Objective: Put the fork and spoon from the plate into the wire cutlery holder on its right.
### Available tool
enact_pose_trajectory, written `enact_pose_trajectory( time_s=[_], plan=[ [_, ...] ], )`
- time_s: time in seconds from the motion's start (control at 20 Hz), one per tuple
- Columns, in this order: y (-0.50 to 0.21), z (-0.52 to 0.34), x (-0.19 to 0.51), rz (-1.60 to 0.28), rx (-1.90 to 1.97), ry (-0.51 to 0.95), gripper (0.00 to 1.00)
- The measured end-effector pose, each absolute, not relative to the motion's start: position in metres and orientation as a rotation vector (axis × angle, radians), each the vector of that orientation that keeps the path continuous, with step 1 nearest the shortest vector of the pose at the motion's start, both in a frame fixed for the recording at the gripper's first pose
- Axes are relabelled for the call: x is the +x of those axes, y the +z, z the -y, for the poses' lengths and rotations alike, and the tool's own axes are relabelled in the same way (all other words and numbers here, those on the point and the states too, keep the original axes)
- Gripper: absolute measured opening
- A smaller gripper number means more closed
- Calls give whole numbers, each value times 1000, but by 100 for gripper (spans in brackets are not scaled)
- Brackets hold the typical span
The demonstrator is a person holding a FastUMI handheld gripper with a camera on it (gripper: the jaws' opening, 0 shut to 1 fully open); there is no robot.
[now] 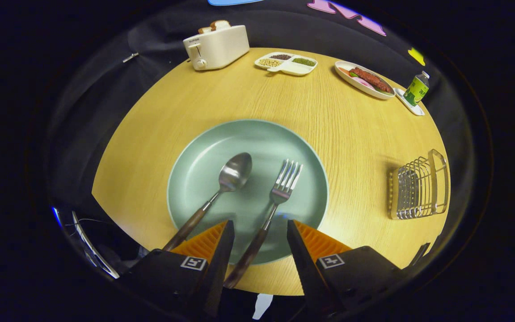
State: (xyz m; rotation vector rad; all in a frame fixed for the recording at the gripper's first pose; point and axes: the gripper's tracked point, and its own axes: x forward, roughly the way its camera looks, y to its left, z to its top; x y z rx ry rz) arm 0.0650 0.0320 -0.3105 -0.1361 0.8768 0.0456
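The gripper (257, 230) hangs low over the near edge of the green plate (195, 165), its two fingers spread wide with nothing pressed between them. The fork (268, 214) lies on the plate, tines pointing toward the plate's far rim, and its dark wooden handle runs back over the near rim and into the gap between the fingers. The spoon (219, 190) lies on the plate too, to the fork's left, its handle slanting off the near rim just outside the left finger. The wire cutlery holder (418, 185) stands on the wooden table (248, 94) well to the right of the plate, and looks empty.

From here I'd say the fork is the first target, not yet gripped. The handle sits slanted in the gap, nearer the left finger, so closing could push it sideways or pivot it on the plate's smooth glaze. The spoon handle is close enough to get nudged as well. A toaster (216, 46) stands beyond the plate's far side.
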Motion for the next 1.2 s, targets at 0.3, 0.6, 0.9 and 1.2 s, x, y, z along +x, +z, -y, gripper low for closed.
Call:
enact_pose_trajectory(
  time_s=[0.3, 0.6, 0.9, 1.2],
  plan=[
    [-326, -32, 62, -949, -93, 31, 34],
    [-320, -27, 67, -980, 9, 70, 9],
    [-285, -10, 64, -941, 70, 83, 8],
    [-225, 26, 40, -914, 104, 132, 8]
  ],
)
